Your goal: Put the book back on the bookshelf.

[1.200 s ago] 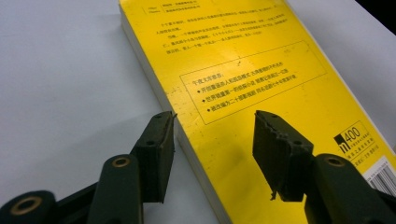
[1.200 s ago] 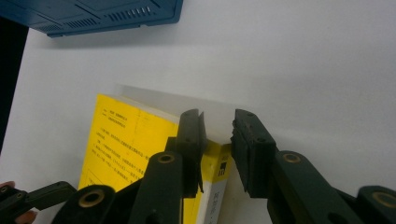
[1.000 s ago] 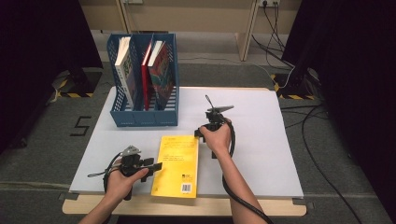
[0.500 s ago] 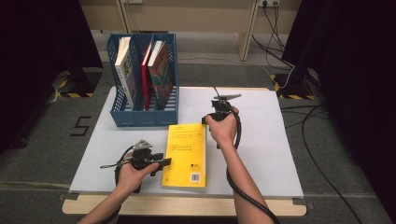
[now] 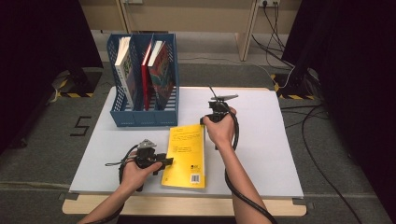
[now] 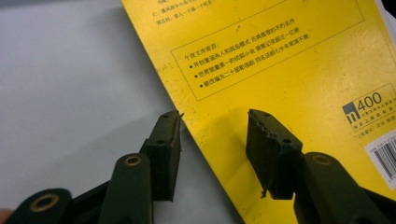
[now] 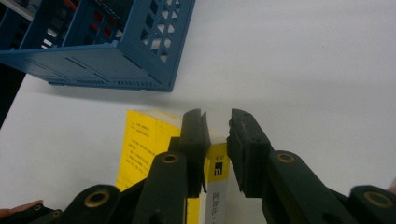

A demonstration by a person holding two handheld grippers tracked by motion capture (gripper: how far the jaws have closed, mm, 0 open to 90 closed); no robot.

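The bench [image 5: 261,140] is a pale grey board on a wooden top, standing on grey carpet with dark curtains at either side and cables [image 5: 299,79] trailing over the floor at the far right. At its far left corner a blue file rack [image 5: 140,116] holds three upright books [image 5: 161,70].

The yellow book [image 5: 187,156] lies flat near the front edge, just in front of the rack. The left gripper [image 5: 163,162] sits at the book's left edge; in the left gripper view its jaws have just been closing and straddle that edge [image 6: 215,135], one pad over the cover and one over the bench, not visibly pressing it. The right gripper [image 5: 215,122] stands at the book's far right corner; its jaws [image 7: 215,140] are narrowly parted around the corner of the book, though whether the pads bite is hard to judge.

Compared with a second ago, the book has turned slightly and slid toward the right, and the left hand has followed it inward.
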